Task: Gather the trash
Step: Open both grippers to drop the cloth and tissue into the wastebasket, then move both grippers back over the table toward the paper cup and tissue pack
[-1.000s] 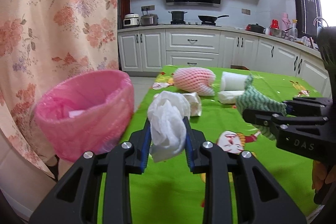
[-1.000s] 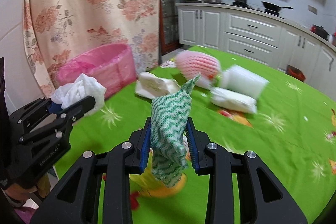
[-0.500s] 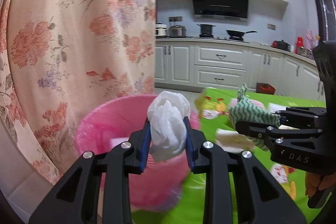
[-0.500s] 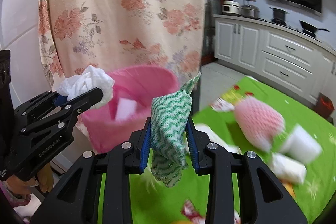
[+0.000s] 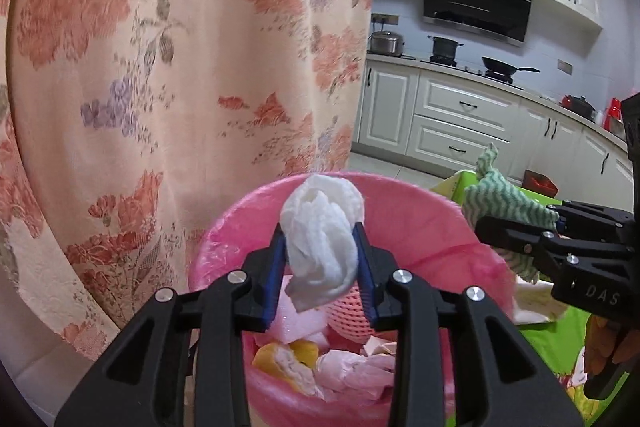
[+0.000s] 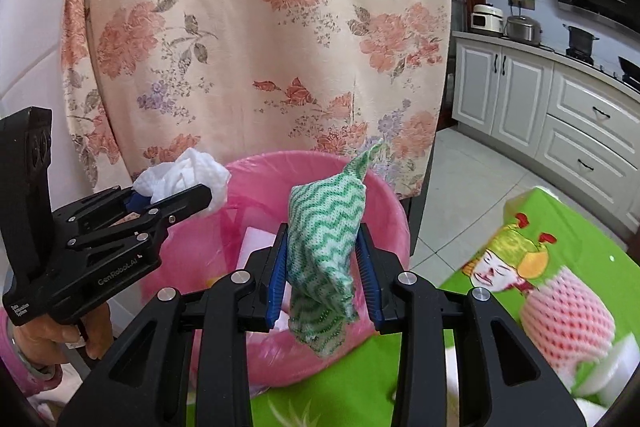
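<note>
A crumpled white tissue (image 5: pixel 322 241) sits pinched between the blue pads of the left gripper (image 5: pixel 320 267), held above the open mouth of the pink-lined trash bin (image 5: pixel 420 223). Inside the bin lie pink foam netting, paper scraps and a yellow peel. The right gripper (image 6: pixel 324 263) is clamped on a green-and-white wavy cloth (image 6: pixel 326 239) — it hangs over the bin's near rim, beside the green tablecloth (image 6: pixel 560 223). A floral curtain (image 5: pixel 160 67) hangs behind the bin.

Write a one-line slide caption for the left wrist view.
Left gripper holds a white tissue wad over the pink bin; right gripper waits beside it with a green cloth.
</note>
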`<act>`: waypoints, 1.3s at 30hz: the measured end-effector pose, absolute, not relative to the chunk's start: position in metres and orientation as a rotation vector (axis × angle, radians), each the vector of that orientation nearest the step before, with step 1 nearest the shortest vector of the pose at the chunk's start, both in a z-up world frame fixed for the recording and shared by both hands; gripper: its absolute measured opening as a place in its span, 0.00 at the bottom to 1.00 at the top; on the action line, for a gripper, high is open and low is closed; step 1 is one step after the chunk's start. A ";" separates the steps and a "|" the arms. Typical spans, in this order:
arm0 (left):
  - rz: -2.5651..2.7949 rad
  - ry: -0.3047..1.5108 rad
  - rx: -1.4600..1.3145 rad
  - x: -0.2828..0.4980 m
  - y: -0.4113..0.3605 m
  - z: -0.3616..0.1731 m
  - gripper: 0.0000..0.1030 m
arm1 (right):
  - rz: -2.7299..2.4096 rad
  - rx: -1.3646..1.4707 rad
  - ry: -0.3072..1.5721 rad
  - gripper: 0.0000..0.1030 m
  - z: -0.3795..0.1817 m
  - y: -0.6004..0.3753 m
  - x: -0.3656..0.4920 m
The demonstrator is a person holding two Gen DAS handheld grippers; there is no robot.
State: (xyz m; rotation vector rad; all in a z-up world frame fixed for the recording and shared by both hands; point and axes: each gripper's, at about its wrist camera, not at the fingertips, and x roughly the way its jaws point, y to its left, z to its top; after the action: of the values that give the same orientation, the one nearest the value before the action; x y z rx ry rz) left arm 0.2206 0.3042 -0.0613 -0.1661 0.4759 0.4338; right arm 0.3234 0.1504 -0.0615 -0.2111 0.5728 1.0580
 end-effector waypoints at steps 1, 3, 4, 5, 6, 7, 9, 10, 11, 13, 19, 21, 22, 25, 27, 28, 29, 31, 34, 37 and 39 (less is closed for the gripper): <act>0.440 0.481 -0.168 0.223 0.307 -0.063 0.39 | 1.065 -0.217 0.579 0.36 -0.064 0.153 0.326; 0.452 0.483 -0.173 0.225 0.311 -0.065 0.48 | 1.064 -0.229 0.587 0.53 -0.068 0.156 0.328; 0.462 0.480 -0.180 0.224 0.313 -0.065 0.52 | 1.062 -0.224 0.585 0.57 -0.070 0.156 0.329; 0.473 0.476 -0.194 0.223 0.314 -0.066 0.53 | 1.061 -0.214 0.585 0.57 -0.071 0.155 0.330; 0.482 0.474 -0.204 0.222 0.316 -0.066 0.56 | 1.061 -0.210 0.590 0.57 -0.072 0.154 0.331; 0.488 0.474 -0.209 0.221 0.316 -0.066 0.57 | 1.058 -0.206 0.591 0.57 -0.072 0.153 0.331; 0.498 0.478 -0.210 0.218 0.315 -0.067 0.60 | 1.053 -0.197 0.590 0.57 -0.072 0.148 0.330; 0.503 0.480 -0.208 0.216 0.313 -0.067 0.63 | 1.051 -0.193 0.591 0.57 -0.072 0.145 0.329; 0.505 0.478 -0.207 0.212 0.309 -0.067 0.65 | 1.047 -0.188 0.588 0.57 -0.071 0.141 0.328; 0.512 0.469 -0.205 0.205 0.303 -0.065 0.74 | 1.038 -0.181 0.587 0.57 -0.070 0.134 0.326; 0.523 0.438 -0.162 0.193 0.274 -0.056 0.88 | 0.987 -0.157 0.595 0.58 -0.070 0.104 0.319; 0.521 0.426 -0.135 0.190 0.262 -0.052 0.90 | 0.963 -0.149 0.599 0.59 -0.070 0.091 0.315; 0.519 0.421 -0.125 0.190 0.258 -0.050 0.93 | 0.952 -0.145 0.600 0.61 -0.071 0.084 0.314; 0.488 0.399 -0.094 0.188 0.235 -0.044 0.95 | 0.905 -0.125 0.610 0.63 -0.074 0.057 0.309; 0.461 0.403 -0.086 0.189 0.222 -0.044 0.95 | 0.874 -0.115 0.621 0.63 -0.077 0.040 0.307; 0.445 0.407 -0.084 0.191 0.216 -0.045 0.95 | 0.864 -0.112 0.624 0.63 -0.078 0.033 0.307; 0.425 0.412 -0.080 0.193 0.208 -0.046 0.95 | 0.844 -0.105 0.630 0.63 -0.081 0.023 0.306; 0.394 0.422 -0.068 0.197 0.194 -0.049 0.95 | 0.815 -0.095 0.636 0.63 -0.083 0.006 0.305; 0.342 0.440 -0.047 0.205 0.171 -0.052 0.95 | 0.763 -0.081 0.645 0.63 -0.088 -0.020 0.303; 0.286 0.460 -0.029 0.211 0.149 -0.058 0.95 | 0.710 -0.062 0.653 0.63 -0.093 -0.046 0.302; 0.254 0.490 -0.023 0.217 0.136 -0.065 0.95 | 0.677 -0.044 0.661 0.63 -0.096 -0.062 0.301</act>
State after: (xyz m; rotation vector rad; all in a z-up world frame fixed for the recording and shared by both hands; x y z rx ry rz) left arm 0.2169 0.1360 -0.0646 -0.0225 0.4896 0.2544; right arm 0.3010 -0.0619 -0.0963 -0.0444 0.6611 0.6771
